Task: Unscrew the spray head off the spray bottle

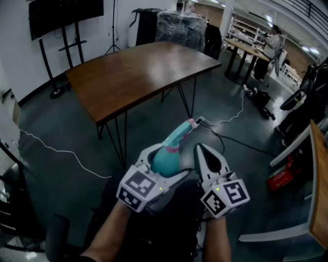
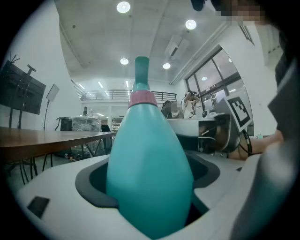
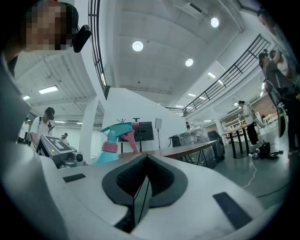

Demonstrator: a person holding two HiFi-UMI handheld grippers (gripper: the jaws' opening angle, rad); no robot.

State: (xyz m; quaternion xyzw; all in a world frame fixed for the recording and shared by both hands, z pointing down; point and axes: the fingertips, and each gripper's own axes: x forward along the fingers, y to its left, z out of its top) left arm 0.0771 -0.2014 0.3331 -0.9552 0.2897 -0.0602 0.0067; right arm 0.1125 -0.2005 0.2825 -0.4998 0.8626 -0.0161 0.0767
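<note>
Our left gripper [image 1: 167, 165] [image 2: 150, 199] is clenched on the spray bottle [image 1: 164, 161] [image 2: 149, 161]. Its two white jaws close on the wide teal body from either side, and the dark pads [image 2: 96, 194] press against the plastic. We hold the bottle off the ground in front of us, tilted away. In the left gripper view its neck rises straight out of the jaws to a pink collar [image 2: 142, 99].

The spray head [image 1: 180, 133] [image 3: 117, 130] sits on the bottle's neck; it is teal with a pink trigger.

Our right gripper [image 1: 200, 150] [image 3: 139, 190] is empty. Its jaws are pressed together with nothing between them, only a thin seam between the black pads. It hangs just beside the bottle on the right, with a gap between them. From its own camera the bottle shows off to the left [image 3: 105, 154].

Beyond the grippers stands a brown wooden table [image 1: 138, 71] on thin black legs. A white cable [image 1: 57, 151] trails across the grey floor to the left. A dark screen on a stand [image 1: 61, 15] is against the far wall.
</note>
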